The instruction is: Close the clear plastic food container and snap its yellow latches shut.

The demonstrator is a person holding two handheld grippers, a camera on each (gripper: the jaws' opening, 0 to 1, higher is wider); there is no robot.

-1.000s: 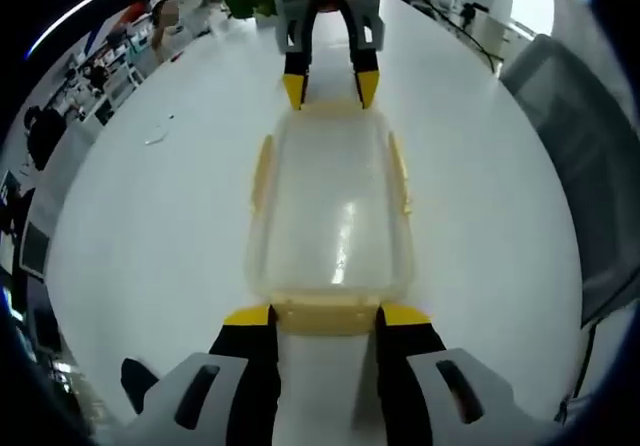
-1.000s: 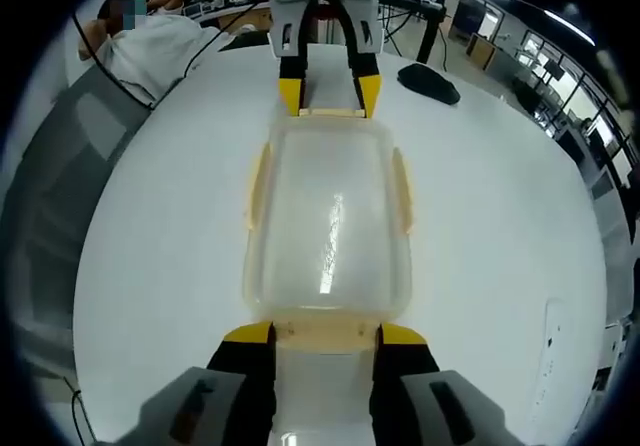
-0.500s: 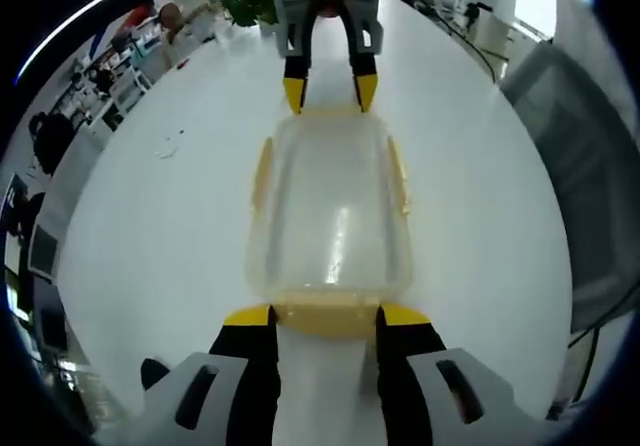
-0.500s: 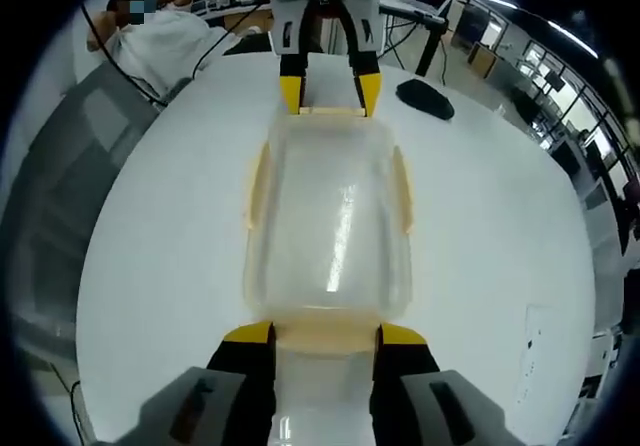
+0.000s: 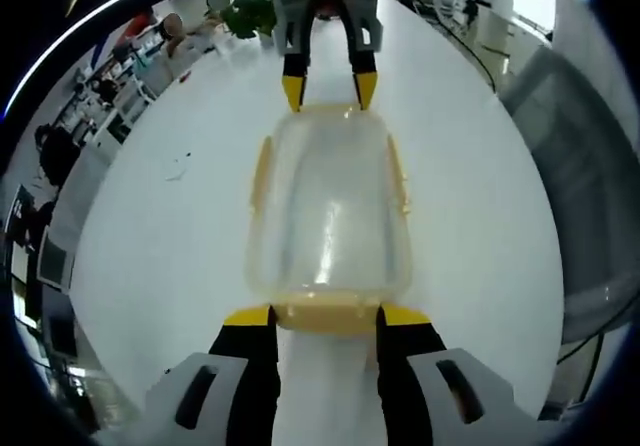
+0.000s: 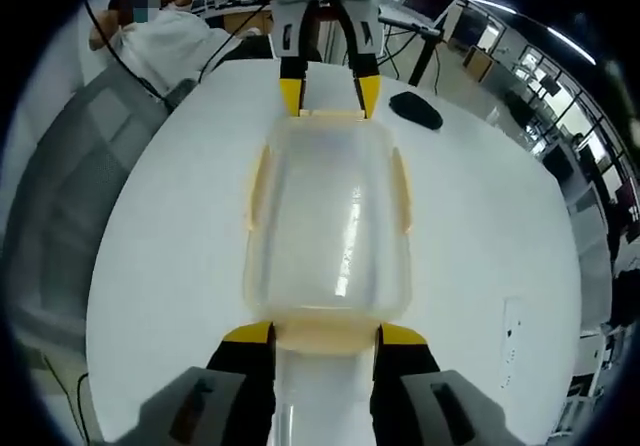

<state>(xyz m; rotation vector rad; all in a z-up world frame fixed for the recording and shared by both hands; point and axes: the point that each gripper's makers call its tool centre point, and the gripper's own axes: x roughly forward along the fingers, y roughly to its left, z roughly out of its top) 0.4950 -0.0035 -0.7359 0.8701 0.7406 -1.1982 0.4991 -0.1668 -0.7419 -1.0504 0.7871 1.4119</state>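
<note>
A big white table [image 5: 150, 246] took up most of both views, w/ grey chairs [image 6: 60, 226] at its edge in the right gripper view and an office behind. A person in a white top [image 6: 165, 41] sat at the far side there, and a dark mouse-like object [image 6: 415, 109] lay on the table well apart from the work. The clear plastic food container [image 5: 330, 206] sat in the centre of the table w/ lid on, lengthwise betw. the two grippers, which faced each other across it. Yellow side latches [image 5: 262, 171] ran along both long sides; whether they were snapped down could not be told. In the left gripper view, the left gripper [image 5: 325, 316] had its yellow-tipped jaws apart, one at each side of the near end latch [image 5: 325, 311], tips touching or just beside it, not clamped. The right gripper [image 5: 328, 88] showed at the far end of that view, jaws likewise spread, tips right at the far end of the container. The right gripper view mirrored this: right gripper's jaws wide at the near end latch [image 6: 325, 331], left gripper's at the far end. A small plant [image 5: 250, 6] stood beyond the table in the left gripper view.
</note>
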